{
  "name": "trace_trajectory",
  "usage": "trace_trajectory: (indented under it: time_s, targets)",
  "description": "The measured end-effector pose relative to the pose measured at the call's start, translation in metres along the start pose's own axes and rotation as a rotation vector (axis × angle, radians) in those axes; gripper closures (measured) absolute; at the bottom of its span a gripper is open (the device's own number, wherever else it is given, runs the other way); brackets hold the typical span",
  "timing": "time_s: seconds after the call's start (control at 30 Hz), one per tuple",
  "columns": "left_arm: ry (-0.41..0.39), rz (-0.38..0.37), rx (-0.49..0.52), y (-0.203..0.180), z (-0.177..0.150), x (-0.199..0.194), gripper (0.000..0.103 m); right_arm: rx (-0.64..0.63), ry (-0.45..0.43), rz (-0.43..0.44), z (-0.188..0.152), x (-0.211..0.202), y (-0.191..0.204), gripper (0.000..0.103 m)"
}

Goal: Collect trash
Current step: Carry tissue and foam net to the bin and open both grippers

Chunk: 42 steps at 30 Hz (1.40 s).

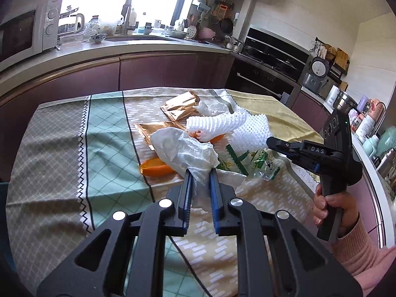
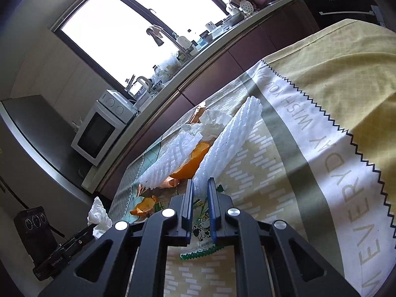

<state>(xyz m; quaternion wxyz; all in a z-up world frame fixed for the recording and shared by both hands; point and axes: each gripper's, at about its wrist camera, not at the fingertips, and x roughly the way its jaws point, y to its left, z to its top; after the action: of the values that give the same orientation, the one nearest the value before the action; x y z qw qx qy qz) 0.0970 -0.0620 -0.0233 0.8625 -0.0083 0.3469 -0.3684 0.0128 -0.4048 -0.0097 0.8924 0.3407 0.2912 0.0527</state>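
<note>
Kitchen table's patterned tablecloth (image 1: 106, 133) carried trash mid-surface. Left gripper (image 1: 200, 173) clenched a crumpled white tissue (image 1: 183, 148); right gripper (image 2: 200, 185) clenched one of two white foam nets (image 2: 230, 138), long axis pointing away.

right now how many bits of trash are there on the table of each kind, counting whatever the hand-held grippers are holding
crumpled tissues: 2 (one in the left hand-held gripper, one further back)
foam fruit nets: 2 (one; one in the right hand-held gripper)
gold foil wrappers: 2 ()
orange peel pieces: 2 visible ()
green printed wrappers: 1
total: 9
</note>
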Motion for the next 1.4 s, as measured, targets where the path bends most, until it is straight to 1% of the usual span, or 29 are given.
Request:
trace_trajectory:
  time_s: [0.2, 0.3, 0.43, 0.53, 0.63, 0.77, 0.9, 1.0, 1.07, 1.2, 1.3, 1.4]
  targets:
    - [-0.042, 0.033, -0.028, 0.024, -0.002, -0.03, 0.089, -0.063, -0.067, -0.01, 0.0, -0.027, 0.023, 0.093]
    - [-0.064, 0.07, -0.036, 0.037, -0.005, -0.047, 0.089, -0.102, -0.089, -0.004, -0.001, -0.035, 0.037, 0.093]
    - [-0.091, 0.125, -0.051, 0.06, -0.011, -0.074, 0.089, -0.162, -0.093, 0.033, -0.004, -0.04, 0.06, 0.093]
    - [-0.109, 0.172, -0.072, 0.082, -0.016, -0.095, 0.089, -0.227, -0.072, 0.092, -0.009, -0.039, 0.085, 0.093]
    - [-0.129, 0.229, -0.106, 0.109, -0.021, -0.116, 0.089, -0.314, -0.022, 0.16, -0.017, -0.026, 0.118, 0.093]
    - [-0.148, 0.32, -0.165, 0.15, -0.033, -0.144, 0.089, -0.41, 0.078, 0.26, -0.035, 0.007, 0.17, 0.093]
    - [-0.149, 0.42, -0.215, 0.19, -0.046, -0.17, 0.089, -0.495, 0.185, 0.35, -0.057, 0.047, 0.217, 0.093]
    - [-0.139, 0.48, -0.243, 0.217, -0.056, -0.184, 0.089, -0.545, 0.258, 0.4, -0.073, 0.078, 0.252, 0.093]
    - [-0.13, 0.508, -0.264, 0.232, -0.063, -0.191, 0.089, -0.568, 0.312, 0.44, -0.084, 0.099, 0.273, 0.093]
    - [-0.106, 0.542, -0.302, 0.26, -0.076, -0.198, 0.089, -0.611, 0.406, 0.472, -0.109, 0.137, 0.307, 0.093]
    - [-0.081, 0.558, -0.32, 0.274, -0.083, -0.195, 0.088, -0.64, 0.473, 0.473, -0.129, 0.161, 0.326, 0.093]
    - [-0.053, 0.565, -0.339, 0.289, -0.09, -0.189, 0.088, -0.668, 0.521, 0.465, -0.143, 0.179, 0.338, 0.093]
